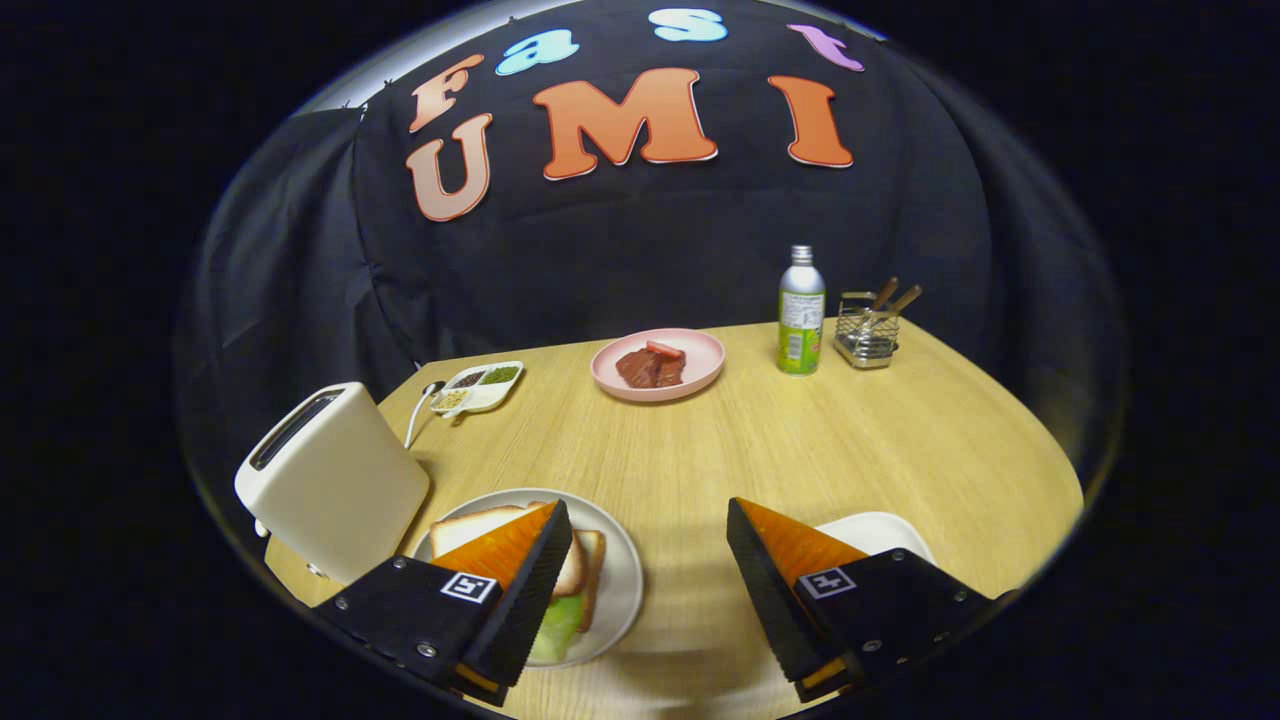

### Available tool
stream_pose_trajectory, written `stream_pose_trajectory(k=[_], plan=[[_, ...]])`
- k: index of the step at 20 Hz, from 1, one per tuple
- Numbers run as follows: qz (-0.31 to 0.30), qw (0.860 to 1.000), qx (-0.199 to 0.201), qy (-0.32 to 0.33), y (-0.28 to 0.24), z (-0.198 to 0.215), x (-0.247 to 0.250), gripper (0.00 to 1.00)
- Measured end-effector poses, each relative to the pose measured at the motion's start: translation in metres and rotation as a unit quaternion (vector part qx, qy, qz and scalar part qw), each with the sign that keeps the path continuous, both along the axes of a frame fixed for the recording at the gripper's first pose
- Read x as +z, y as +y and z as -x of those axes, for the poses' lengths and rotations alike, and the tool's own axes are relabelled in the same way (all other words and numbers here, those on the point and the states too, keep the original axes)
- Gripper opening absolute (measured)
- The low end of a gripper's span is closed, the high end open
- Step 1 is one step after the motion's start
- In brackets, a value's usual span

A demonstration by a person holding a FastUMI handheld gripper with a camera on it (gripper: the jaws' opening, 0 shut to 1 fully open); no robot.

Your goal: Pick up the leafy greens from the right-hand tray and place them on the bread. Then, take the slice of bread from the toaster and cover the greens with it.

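The tongs (650, 560) stand wide apart, holding nothing, above the light wooden bench (800, 450). Under the left finger, a round white plate (625, 570) carries the stacked bread slices (585, 570) with pale leafy greens (560, 625) between them. The cream toaster (330, 480) stands just beside the plate.

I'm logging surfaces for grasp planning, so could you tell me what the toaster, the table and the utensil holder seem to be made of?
Toaster: smooth cream shell with a soft sheen, probably plastic or painted metal. Table: pale wood grain with a matte finish, possibly laminate. Utensil holder: shiny wire mesh, apparently metal. The gripper is open over the table.
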State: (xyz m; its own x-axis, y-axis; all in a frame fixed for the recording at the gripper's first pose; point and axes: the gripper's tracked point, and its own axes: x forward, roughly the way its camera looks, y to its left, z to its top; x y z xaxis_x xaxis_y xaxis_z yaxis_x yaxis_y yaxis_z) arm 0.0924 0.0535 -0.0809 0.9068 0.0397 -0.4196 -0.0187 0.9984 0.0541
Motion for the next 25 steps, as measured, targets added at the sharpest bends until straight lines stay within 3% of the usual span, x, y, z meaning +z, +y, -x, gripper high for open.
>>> stream_pose_trajectory(k=[1,7,13,25], plan=[[0.012,1.000,-0.007,-0.010,-0.012,0.002,0.007,0.98],[0.057,0.994,-0.039,-0.086,-0.073,0.023,0.059,0.98],[0.054,0.987,-0.061,-0.139,-0.118,0.046,0.108,0.98],[0.052,0.979,-0.077,-0.183,-0.149,0.066,0.123,0.97]])
